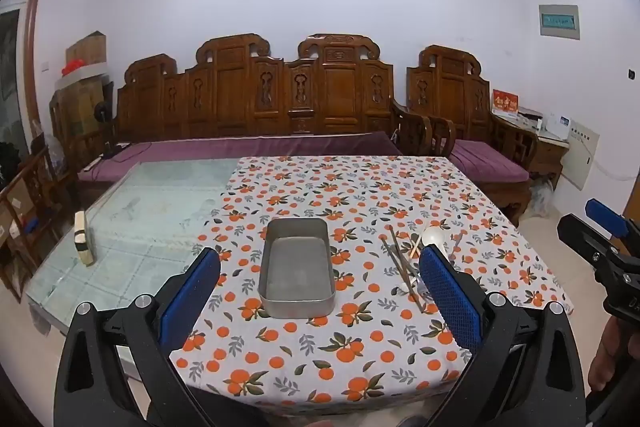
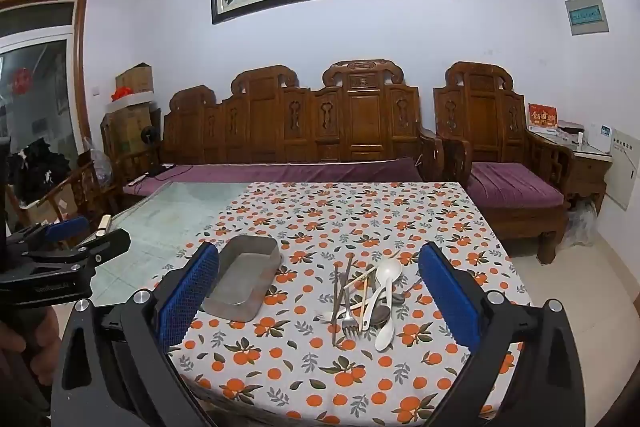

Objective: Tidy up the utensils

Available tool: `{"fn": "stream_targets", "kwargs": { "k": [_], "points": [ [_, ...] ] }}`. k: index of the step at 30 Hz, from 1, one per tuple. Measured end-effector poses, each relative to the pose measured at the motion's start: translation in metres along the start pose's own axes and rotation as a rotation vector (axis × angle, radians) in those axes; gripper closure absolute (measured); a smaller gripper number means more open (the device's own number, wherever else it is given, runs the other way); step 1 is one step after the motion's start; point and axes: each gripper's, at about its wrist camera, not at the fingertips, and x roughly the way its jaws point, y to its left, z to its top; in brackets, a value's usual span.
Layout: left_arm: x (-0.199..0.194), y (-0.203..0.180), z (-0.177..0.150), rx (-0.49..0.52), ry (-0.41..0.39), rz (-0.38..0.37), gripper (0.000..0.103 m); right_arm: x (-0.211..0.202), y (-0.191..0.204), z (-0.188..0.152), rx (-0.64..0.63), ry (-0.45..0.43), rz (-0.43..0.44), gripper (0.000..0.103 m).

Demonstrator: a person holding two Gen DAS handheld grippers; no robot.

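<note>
An empty rectangular metal tray (image 1: 297, 269) sits on the orange-print tablecloth (image 1: 360, 187); it also shows in the right wrist view (image 2: 242, 281). To its right lies a pile of utensils (image 2: 366, 301): white spoons (image 2: 387, 273), a metal fork (image 2: 349, 321), dark chopsticks (image 2: 335, 301) and light chopsticks. The pile shows partly in the left wrist view (image 1: 408, 255). My left gripper (image 1: 320, 297) is open and empty, above the table's near edge, facing the tray. My right gripper (image 2: 318, 301) is open and empty, facing the pile. Each gripper shows at the edge of the other's view.
The cloth covers the right part of a glass-topped table (image 1: 152, 211). A small cream block (image 1: 84, 239) stands at the table's left edge. A carved wooden sofa with purple cushions (image 1: 256, 147) and an armchair (image 2: 508, 187) stand behind the table.
</note>
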Motion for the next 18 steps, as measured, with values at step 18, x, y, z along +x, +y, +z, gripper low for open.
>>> {"fn": "stream_targets", "kwargs": {
  "k": [18],
  "points": [
    [-0.006,-0.003,0.005,-0.005,-0.03,-0.001,0.006,0.0,0.001,0.0,-0.002,0.008,0.0,0.003]
  ]
}}
